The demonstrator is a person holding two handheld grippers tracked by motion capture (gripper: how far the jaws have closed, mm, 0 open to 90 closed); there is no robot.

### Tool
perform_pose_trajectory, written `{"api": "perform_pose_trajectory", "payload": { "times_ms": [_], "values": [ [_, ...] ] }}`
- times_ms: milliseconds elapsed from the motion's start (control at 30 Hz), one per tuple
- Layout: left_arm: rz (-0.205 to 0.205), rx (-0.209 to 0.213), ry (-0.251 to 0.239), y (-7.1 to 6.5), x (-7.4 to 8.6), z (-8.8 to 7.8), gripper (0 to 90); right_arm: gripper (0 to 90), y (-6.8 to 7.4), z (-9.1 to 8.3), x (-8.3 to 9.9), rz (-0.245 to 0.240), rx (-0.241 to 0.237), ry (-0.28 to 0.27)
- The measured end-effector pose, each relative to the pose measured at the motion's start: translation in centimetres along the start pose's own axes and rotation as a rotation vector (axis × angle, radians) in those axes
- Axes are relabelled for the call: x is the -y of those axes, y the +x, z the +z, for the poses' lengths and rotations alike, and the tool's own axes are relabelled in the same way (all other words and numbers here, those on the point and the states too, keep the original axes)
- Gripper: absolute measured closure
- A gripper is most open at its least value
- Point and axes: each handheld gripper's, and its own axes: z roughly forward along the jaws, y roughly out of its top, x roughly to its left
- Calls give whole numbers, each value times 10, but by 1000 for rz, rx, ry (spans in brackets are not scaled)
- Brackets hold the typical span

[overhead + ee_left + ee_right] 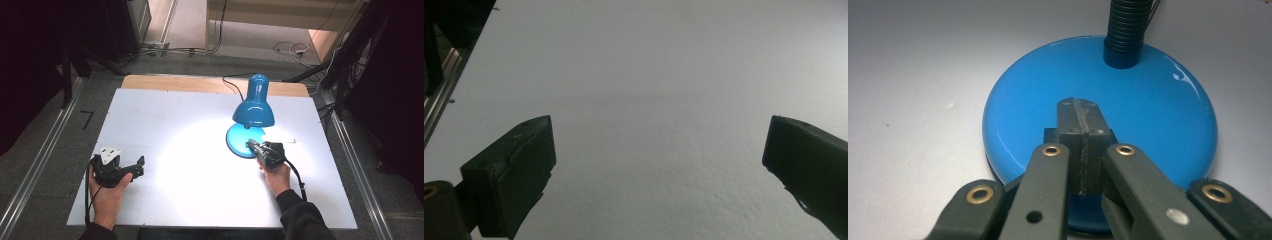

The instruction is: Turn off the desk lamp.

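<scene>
Jaws closed over blue lamp base (1148, 115)

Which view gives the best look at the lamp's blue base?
The right gripper view: the lamp base is close up and glossy, with the shut right gripper over it and the ribbed neck rising from its far side. The high view shows the base small, partly behind the shade. The left gripper view faces bare table.

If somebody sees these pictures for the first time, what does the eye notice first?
The blue desk lamp, switched on at the table's far right, throws a bright pool of light onto the white table. The right tongs, shut, rest their tips on the lamp's round base, while the left tongs stand open near the left edge.
</scene>
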Motion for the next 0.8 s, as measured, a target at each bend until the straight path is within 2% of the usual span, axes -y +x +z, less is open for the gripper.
{"api": "perform_pose_trajectory", "payload": {
  "times_ms": [667, 800],
  "values": [
    [4, 4, 2, -1, 0, 1, 11, 884, 0, 4, -1, 5, 11, -8],
    [-2, 1, 0, 1, 0, 0, 11, 883, 6, 10, -4, -5, 1, -7]
  ]
}}
